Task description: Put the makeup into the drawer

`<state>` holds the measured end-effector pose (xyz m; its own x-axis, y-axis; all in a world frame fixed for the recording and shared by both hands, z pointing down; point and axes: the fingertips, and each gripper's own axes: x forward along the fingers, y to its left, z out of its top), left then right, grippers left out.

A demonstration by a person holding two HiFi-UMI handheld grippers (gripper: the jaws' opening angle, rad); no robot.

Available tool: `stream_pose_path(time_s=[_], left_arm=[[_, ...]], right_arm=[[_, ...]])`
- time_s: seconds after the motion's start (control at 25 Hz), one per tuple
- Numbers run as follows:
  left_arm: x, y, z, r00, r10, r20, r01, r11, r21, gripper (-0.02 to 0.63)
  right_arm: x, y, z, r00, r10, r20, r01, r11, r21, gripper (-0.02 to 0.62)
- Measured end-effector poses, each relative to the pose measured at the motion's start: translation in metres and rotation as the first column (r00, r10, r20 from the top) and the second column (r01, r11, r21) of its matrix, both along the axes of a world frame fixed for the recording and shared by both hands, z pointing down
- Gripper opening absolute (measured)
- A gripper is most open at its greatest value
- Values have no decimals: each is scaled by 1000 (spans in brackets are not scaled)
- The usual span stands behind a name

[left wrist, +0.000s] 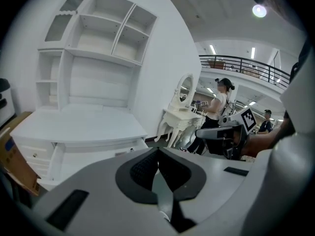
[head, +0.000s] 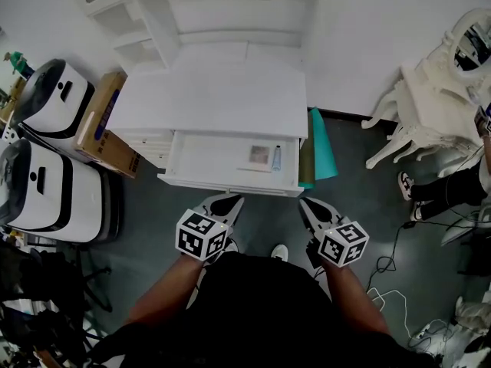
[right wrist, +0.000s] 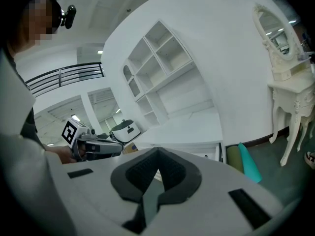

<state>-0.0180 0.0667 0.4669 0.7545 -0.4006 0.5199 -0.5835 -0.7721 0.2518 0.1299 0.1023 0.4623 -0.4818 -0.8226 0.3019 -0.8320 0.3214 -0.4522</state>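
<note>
While drawer (head: 205, 159) of the white bench (head: 215, 98) stands open holding makeup (head: 261, 156), left claw (head: 229, 201) is fully closed, empty. Right claw (head: 308, 204): fully closed, empty.

— Entry: legible text?
— None. Cube (head: 201, 236) on my left gripper (head: 230, 201), cube (head: 343, 242) on my right gripper (head: 308, 204): square code markers, no letters. Cardboard box (head: 107, 125): print too small to read.
</note>
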Motion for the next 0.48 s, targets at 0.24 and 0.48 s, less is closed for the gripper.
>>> stream_pose_path(time_s=[0.24, 0.48], left_arm=[[-7, -12, -2, 999, 31, -23, -31, 1000, 4, 11], [-20, -12, 6, 999, 42, -16, -42, 999, -15, 11]], right_arm=[[-15, -6, 2, 999, 19, -31, -19, 1000, -7, 27], [-27, -6, 10, 999, 34, -35, -35, 999, -34, 27]])
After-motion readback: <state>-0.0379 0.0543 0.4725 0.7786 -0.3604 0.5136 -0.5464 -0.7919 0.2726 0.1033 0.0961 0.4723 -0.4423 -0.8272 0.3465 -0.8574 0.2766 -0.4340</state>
